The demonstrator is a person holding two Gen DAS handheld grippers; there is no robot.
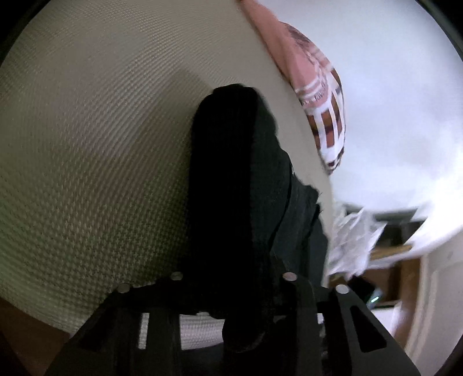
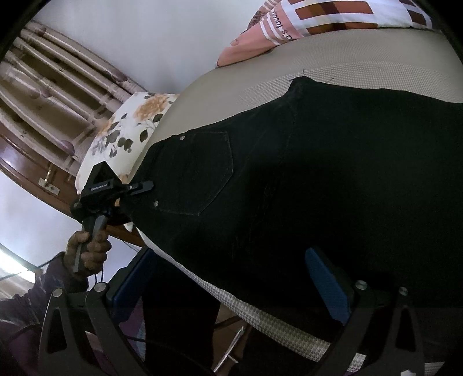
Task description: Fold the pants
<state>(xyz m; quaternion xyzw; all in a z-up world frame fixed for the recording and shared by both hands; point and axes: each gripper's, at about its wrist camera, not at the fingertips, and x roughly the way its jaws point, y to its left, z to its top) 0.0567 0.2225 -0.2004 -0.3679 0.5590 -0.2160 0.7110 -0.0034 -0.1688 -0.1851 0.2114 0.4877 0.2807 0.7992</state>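
Black pants lie spread on a beige woven bed cover, back pocket up, one part hanging over the bed's near edge. My left gripper is seen in the right wrist view shut on the waistband at the left. In its own view the left gripper pinches a bunched ridge of the black pants. My right gripper is open, its blue pads on either side of the pants at the bed's edge.
A pink and checked pillow lies at the bed's far side; it also shows in the left wrist view. A floral pillow sits by the wooden headboard. Crumpled white plastic lies beyond the bed.
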